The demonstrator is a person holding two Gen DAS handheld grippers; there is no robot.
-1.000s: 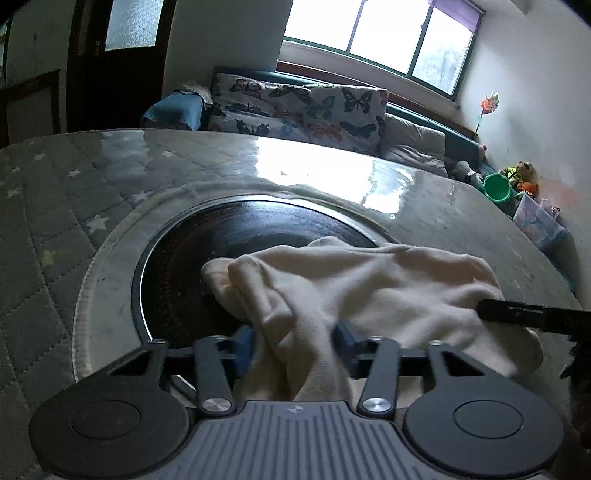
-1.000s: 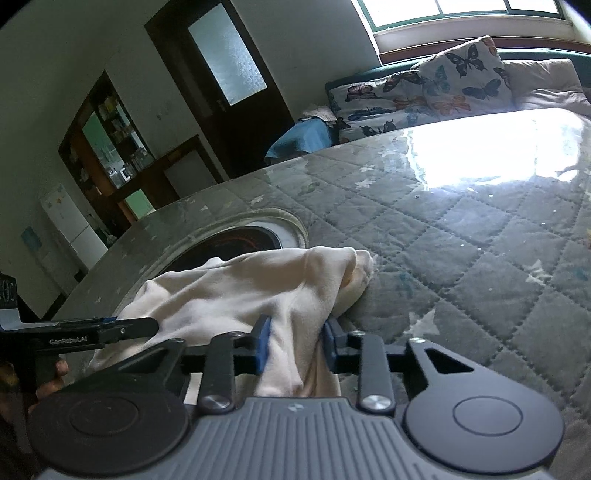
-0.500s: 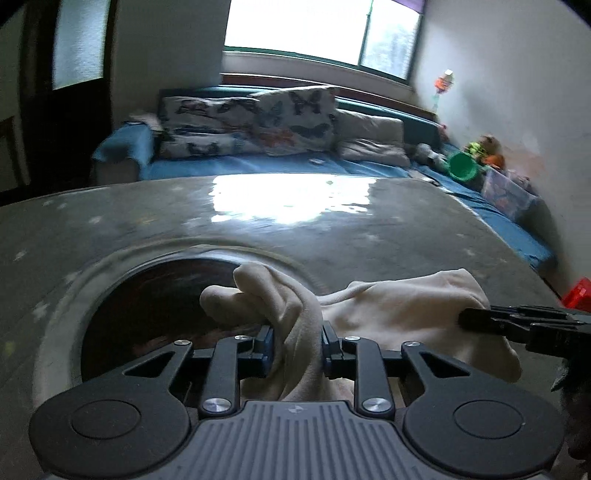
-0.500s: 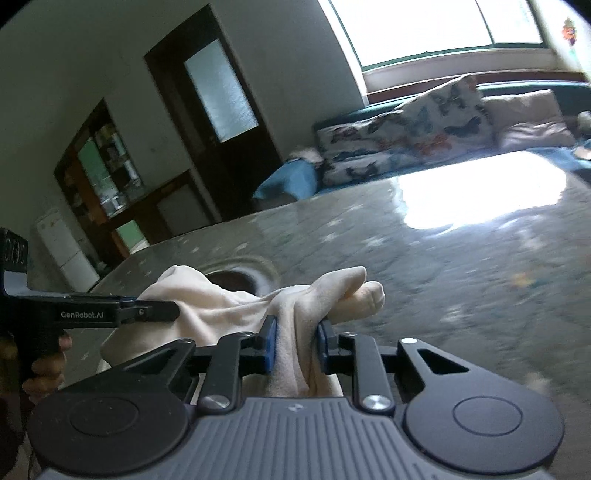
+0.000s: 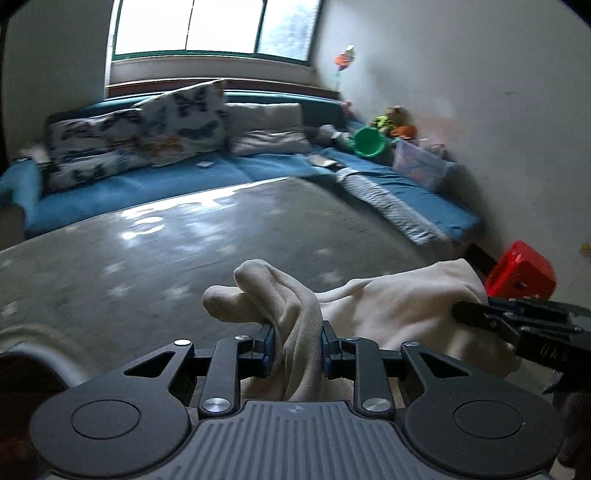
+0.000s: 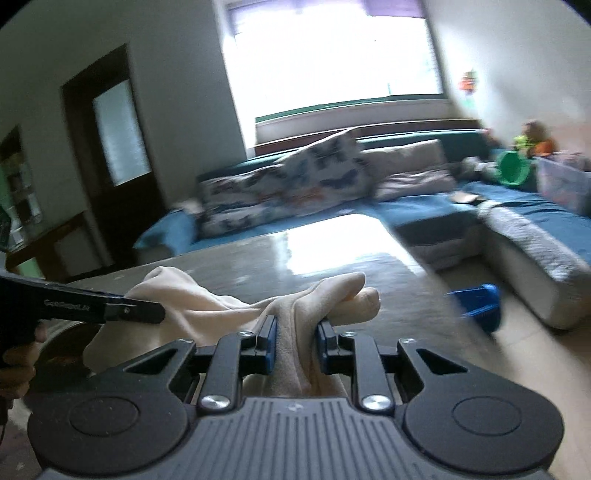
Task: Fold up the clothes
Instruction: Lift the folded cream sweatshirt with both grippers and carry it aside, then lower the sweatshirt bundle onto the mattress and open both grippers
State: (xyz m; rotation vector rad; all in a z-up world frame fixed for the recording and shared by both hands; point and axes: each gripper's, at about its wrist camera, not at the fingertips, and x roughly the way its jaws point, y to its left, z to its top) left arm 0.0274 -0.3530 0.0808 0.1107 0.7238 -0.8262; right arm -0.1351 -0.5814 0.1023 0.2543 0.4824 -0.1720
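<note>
Straight ahead of the gripper there's a grey bench (image 5: 177, 236) with little pale stars on it, glare from the window (image 5: 210, 26) bouncing off the far end. Past that, a blue sofa (image 5: 155, 184) with butterfly-print cushions (image 5: 140, 129) and a plain grey one (image 5: 266, 127). Off to the right: a green bowl (image 5: 369, 142), a clear plastic bin (image 5: 421, 162), a red crate (image 5: 521, 275). On the right wrist view, a dark door (image 6: 110, 147) far left and something blue (image 6: 480, 304) on the floor, too blurry to name.
</note>
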